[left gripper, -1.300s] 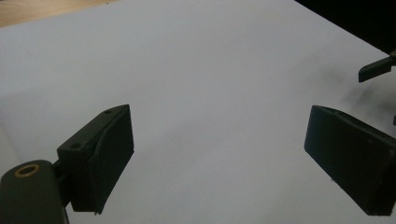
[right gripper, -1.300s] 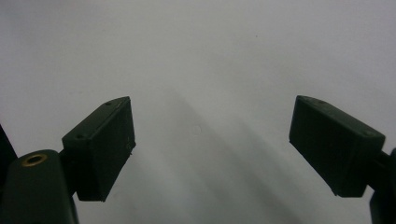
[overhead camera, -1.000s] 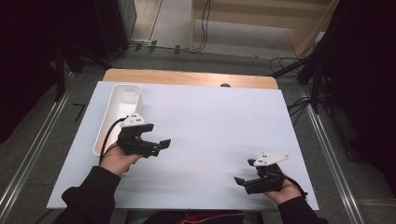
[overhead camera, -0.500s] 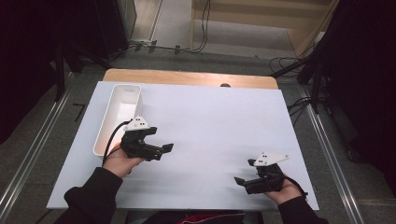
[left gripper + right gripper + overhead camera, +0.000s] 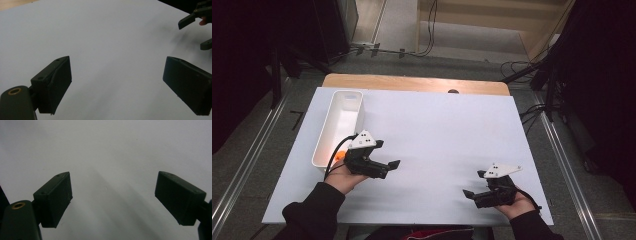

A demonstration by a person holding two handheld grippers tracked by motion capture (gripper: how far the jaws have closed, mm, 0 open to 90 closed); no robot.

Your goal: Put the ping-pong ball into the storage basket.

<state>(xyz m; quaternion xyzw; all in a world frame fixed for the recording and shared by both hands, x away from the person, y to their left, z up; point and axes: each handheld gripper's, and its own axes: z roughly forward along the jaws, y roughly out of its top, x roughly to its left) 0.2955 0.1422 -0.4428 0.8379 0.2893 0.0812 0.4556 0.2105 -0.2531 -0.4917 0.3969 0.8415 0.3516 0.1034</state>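
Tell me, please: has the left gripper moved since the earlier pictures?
Yes, slightly. In the high view the left gripper has shifted toward the near edge of the table, further from the far end of the white tray.

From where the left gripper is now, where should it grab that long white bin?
Grip the near right side wall of the white bin, coming down from above with one jaw inside and one outside. The bin is open-topped with thin upright walls, and the open left gripper sits just right of its near end.
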